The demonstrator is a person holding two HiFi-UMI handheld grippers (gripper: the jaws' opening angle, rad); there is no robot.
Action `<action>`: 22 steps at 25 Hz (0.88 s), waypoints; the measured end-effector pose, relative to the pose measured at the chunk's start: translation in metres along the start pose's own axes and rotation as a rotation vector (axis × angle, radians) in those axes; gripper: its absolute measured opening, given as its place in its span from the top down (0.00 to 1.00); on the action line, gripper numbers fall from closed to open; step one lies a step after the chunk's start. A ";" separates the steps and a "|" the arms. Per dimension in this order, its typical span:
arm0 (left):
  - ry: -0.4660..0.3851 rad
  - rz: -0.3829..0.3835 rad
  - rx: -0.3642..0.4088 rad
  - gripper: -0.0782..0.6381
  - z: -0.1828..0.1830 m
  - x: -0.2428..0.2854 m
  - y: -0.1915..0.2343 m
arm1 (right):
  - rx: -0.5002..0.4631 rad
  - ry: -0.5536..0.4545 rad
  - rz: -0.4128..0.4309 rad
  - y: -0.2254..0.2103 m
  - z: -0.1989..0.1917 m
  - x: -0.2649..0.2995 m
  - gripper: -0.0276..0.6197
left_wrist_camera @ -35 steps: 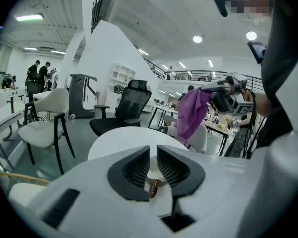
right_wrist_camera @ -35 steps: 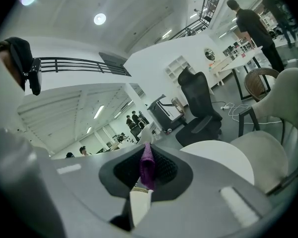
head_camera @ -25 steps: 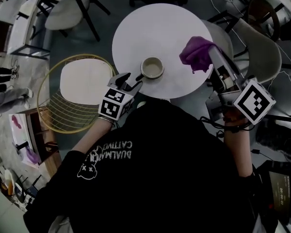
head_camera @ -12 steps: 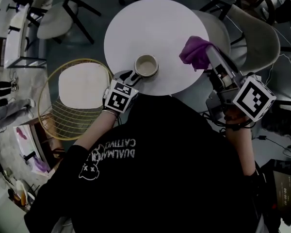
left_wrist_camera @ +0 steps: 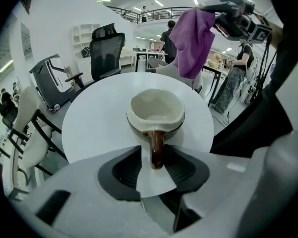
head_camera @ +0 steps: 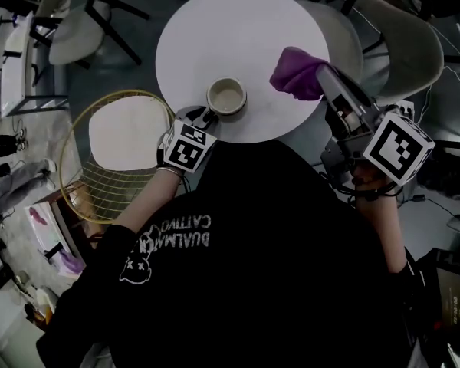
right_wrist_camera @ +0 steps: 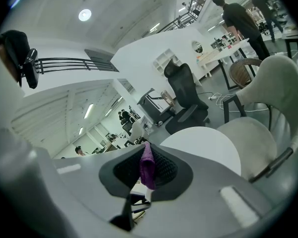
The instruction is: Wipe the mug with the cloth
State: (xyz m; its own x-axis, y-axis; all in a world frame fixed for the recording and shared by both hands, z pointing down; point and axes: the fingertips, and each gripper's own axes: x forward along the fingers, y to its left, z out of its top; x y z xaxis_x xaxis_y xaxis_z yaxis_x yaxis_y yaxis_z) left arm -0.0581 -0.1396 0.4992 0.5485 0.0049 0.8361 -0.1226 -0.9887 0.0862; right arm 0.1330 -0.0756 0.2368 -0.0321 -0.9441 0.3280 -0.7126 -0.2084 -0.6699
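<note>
A cream mug [head_camera: 227,96] stands upright near the front edge of the round white table [head_camera: 238,29]. Its brown handle [left_wrist_camera: 157,150] points at me and lies between the jaws of my left gripper [head_camera: 204,118]. In the left gripper view those jaws [left_wrist_camera: 156,158] are closing around the handle, and a gap still shows on the left side. My right gripper [head_camera: 324,81] hangs above the table's right edge, shut on a purple cloth [head_camera: 295,73]. The cloth [left_wrist_camera: 191,38] droops to the right of the mug. A fold of it [right_wrist_camera: 147,170] sits pinched between the right pads.
A round wire chair with a pale cushion [head_camera: 126,133] stands close on the left of the table. A pale shell chair [head_camera: 402,48] stands on the right, under my right gripper. Another chair [head_camera: 69,21] is at the far left. Cables lie on the floor at right.
My left gripper has slid forward so the mug handle now lies between its jaws. The right gripper has carried the cloth slightly left, over the table's edge.
</note>
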 end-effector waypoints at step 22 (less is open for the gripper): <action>0.000 -0.026 0.025 0.79 0.006 0.015 -0.005 | 0.085 0.214 0.031 -0.027 -0.085 0.019 0.91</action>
State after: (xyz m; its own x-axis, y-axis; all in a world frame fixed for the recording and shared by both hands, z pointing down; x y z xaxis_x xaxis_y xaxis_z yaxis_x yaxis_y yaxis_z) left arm -0.0444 -0.1353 0.5077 0.5512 0.0304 0.8338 -0.0874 -0.9917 0.0939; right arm 0.0917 -0.0660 0.3177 -0.2071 -0.8767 0.4342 -0.6474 -0.2099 -0.7327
